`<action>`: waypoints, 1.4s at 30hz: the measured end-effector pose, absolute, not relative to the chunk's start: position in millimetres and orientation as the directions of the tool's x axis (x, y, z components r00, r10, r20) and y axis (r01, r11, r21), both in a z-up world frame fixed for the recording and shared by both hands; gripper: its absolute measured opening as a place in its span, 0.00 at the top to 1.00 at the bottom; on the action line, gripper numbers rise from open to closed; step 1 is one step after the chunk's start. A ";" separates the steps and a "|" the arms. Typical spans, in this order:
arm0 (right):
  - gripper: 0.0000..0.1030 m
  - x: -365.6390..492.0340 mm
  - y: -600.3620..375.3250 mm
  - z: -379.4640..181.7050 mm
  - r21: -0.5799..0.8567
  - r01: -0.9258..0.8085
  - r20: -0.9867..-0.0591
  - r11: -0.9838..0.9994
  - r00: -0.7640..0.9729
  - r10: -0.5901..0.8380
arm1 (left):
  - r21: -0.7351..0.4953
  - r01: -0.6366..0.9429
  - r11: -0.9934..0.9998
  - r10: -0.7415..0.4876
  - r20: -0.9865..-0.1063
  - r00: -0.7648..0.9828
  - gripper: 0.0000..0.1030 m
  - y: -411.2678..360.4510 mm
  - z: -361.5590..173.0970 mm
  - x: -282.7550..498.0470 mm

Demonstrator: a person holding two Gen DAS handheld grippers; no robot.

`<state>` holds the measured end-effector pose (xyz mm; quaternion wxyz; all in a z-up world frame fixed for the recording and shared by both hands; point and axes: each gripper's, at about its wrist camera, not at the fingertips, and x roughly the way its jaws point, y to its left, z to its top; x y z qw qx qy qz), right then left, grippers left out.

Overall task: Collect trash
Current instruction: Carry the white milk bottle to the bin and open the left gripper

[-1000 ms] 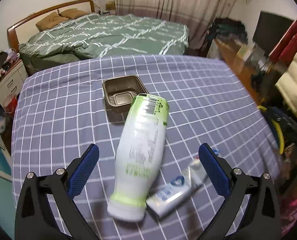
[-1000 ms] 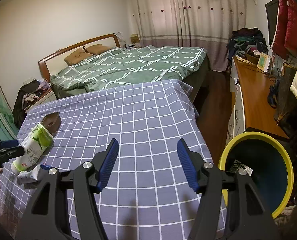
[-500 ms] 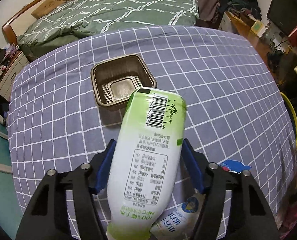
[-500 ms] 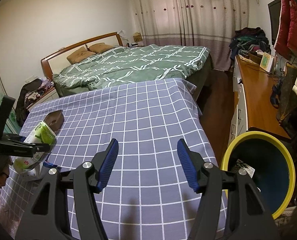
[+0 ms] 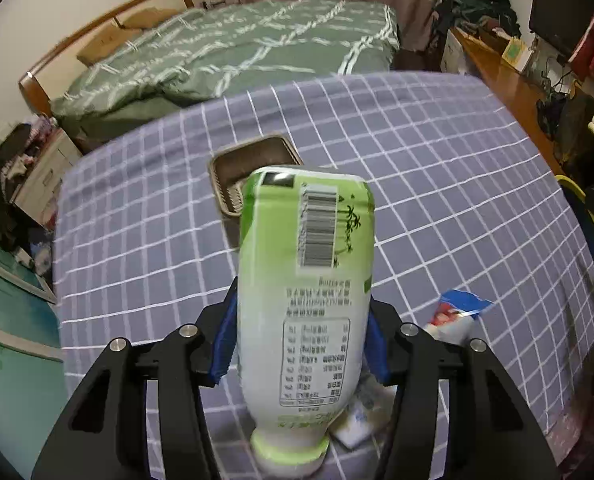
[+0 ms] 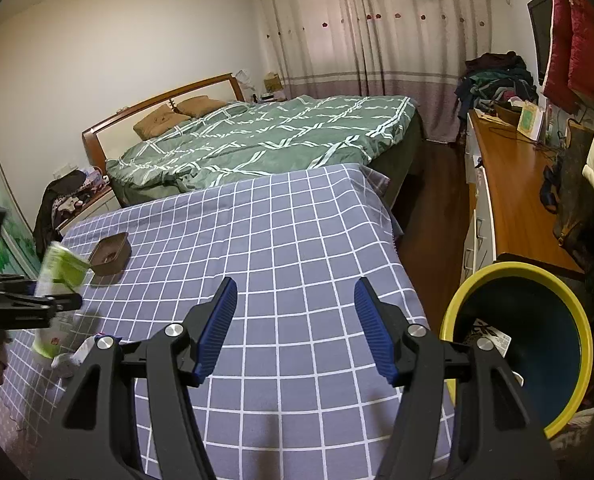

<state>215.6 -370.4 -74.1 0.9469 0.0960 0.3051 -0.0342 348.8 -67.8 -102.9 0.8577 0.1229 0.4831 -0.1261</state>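
Observation:
My left gripper (image 5: 299, 340) is shut on a white and green plastic bottle (image 5: 305, 280) and holds it lifted above the checked tablecloth (image 5: 437, 184), cap end toward the camera. The bottle also shows at the far left of the right wrist view (image 6: 59, 276). A crumpled toothpaste tube (image 5: 453, 318) lies on the cloth below and right of the bottle. A brown plastic tray (image 5: 249, 164) sits beyond the bottle, also in the right wrist view (image 6: 111, 256). My right gripper (image 6: 295, 320) is open and empty over the cloth. A yellow-rimmed bin (image 6: 517, 344) stands at its right.
A bed with a green quilt (image 6: 265, 136) lies beyond the table. A wooden desk (image 6: 513, 184) with clutter runs along the right wall. The bin holds some paper trash (image 6: 491, 334).
My left gripper closed around the bottle and raised it off the cloth, tilting it up. The toothpaste tube stayed on the cloth. My right gripper barely moved.

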 end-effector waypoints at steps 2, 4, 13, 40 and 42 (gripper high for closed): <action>0.44 215.5 -371.3 -73.6 0.162 0.126 -0.582 0.979 0.813 -0.008 | 0.098 0.335 0.937 -0.098 -0.847 0.523 0.49 -66.1 -90.0 340.4; 0.44 214.8 -372.8 -72.8 0.166 0.130 -0.579 0.977 0.815 -0.010 | 0.094 0.337 0.937 -0.113 -0.830 0.545 0.50 -65.1 -74.3 328.9; 0.44 183.1 -388.0 -53.5 0.224 0.123 -0.524 0.967 0.852 0.013 | 0.100 0.380 0.920 -0.180 -0.752 0.634 0.51 -90.1 -9.7 287.1; 0.44 11.3 -559.4 -87.6 0.199 0.496 -0.556 0.845 0.768 -0.319 | 0.006 0.825 0.565 -0.519 -0.775 0.361 0.50 -457.9 -40.8 230.6; 0.44 6.6 -566.1 -91.6 0.203 0.505 -0.565 0.839 0.760 -0.321 | 0.001 0.835 0.550 -0.518 -0.784 0.342 0.50 -480.9 -53.8 229.6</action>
